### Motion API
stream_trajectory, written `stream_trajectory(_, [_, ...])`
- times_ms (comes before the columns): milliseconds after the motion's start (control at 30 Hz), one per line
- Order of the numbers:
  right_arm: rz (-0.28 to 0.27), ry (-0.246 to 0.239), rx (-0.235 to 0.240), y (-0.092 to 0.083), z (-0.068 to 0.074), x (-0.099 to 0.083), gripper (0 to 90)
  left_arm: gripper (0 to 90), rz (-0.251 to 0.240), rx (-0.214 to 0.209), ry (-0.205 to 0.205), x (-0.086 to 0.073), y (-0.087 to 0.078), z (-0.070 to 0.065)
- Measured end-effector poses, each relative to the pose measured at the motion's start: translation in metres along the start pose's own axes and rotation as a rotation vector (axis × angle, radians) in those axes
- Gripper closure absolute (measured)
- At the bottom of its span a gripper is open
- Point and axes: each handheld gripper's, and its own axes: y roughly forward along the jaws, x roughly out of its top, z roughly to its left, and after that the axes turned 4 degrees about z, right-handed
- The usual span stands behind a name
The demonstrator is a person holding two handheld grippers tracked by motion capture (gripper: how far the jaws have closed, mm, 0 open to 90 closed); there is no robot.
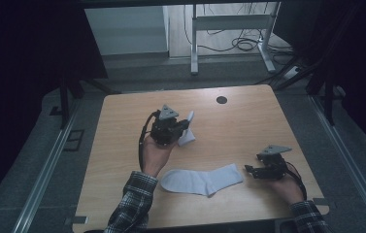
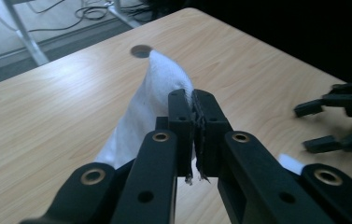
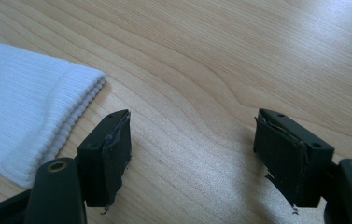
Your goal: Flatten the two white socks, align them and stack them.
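Broadly, a light wooden table (image 1: 248,121) spreads under both hands, with a small dark round hole (image 1: 222,100) near its far edge. On it, toward the near side and between the two forearms, lies a white sock (image 1: 202,180), flat, its ribbed cuff end pointing toward the right gripper (image 1: 249,170). That gripper rests low at the table's right, held by the person's right hand (image 1: 287,187), its jaws spread wide with bare wood between them; in the right gripper view the sock's cuff (image 3: 33,116) sits just beside one jaw, apart from the pad. The left gripper (image 1: 189,123), in the left hand (image 1: 155,155), is raised above the middle of the table. Its jaws are pressed together on a second white sock (image 1: 188,133), which hangs down from them. In the left gripper view this pinched sock (image 2: 145,102) drapes away below the closed pads, its tip peaking above them.
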Motion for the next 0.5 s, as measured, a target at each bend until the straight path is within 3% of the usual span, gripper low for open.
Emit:
stream_trajectory(100, [0.000, 0.001, 0.000, 0.000, 0.000, 0.000, 28.3, 86.7, -0.007, -0.020, 0.008, 0.005, 0.002, -0.007])
stream_trajectory(267, [0.001, -0.001, 0.001, 0.000, 0.000, 0.000, 28.3, 86.7, -0.036, -0.058, 0.057, 0.025, 0.002, -0.032])
stream_trajectory(433, [0.003, 0.000, 0.002, 0.000, 0.000, 0.000, 28.5, 86.6, -0.033, -0.033, 0.084, 0.032, -0.001, -0.039])
stream_trajectory(500, [0.005, 0.002, 0.000, 0.000, 0.001, 0.001, 29.3, 86.7, -0.010, -0.011, 0.074, 0.029, 0.002, -0.032])
